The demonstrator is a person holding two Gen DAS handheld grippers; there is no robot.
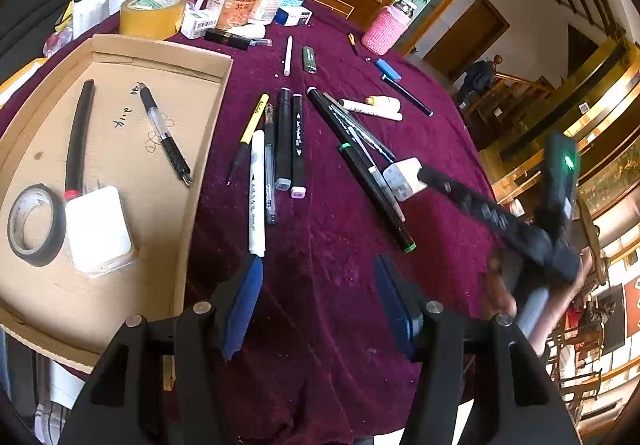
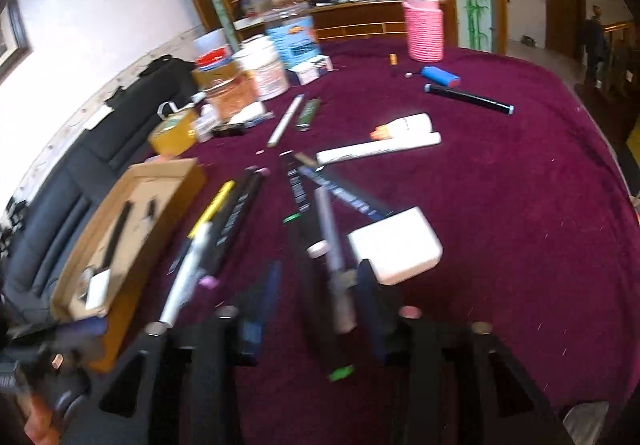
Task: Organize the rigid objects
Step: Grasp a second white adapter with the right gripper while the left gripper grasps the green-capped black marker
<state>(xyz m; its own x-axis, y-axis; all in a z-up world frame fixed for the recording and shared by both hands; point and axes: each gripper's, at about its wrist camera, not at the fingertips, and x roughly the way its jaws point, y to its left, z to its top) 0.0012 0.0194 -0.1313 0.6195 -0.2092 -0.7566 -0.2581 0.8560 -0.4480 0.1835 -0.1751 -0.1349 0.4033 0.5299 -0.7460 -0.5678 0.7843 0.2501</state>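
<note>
My left gripper [image 1: 320,305] hovers open over the purple cloth [image 1: 340,325] with nothing between its blue pads; a white marker [image 1: 257,189] ends just beyond its left pad. Left of it lies a cardboard tray [image 1: 200,149] holding a black tape roll [image 1: 36,225], a white charger [image 1: 98,231], a black pen [image 1: 78,137] and a clear pen [image 1: 164,133]. My right gripper [image 2: 316,303] stands open, blurred, over a black green-capped marker [image 2: 308,285] and a grey pen [image 2: 334,265]. A second white charger [image 2: 396,245] lies against its right finger.
Loose pens and markers [image 1: 288,137] lie across the cloth's middle. Jars, boxes and a tan tape roll [image 1: 152,15] crowd the far edge, with a pink knitted holder [image 1: 384,29] at the far right. A blue lighter [image 2: 440,76] and white tubes [image 2: 380,149] lie farther out.
</note>
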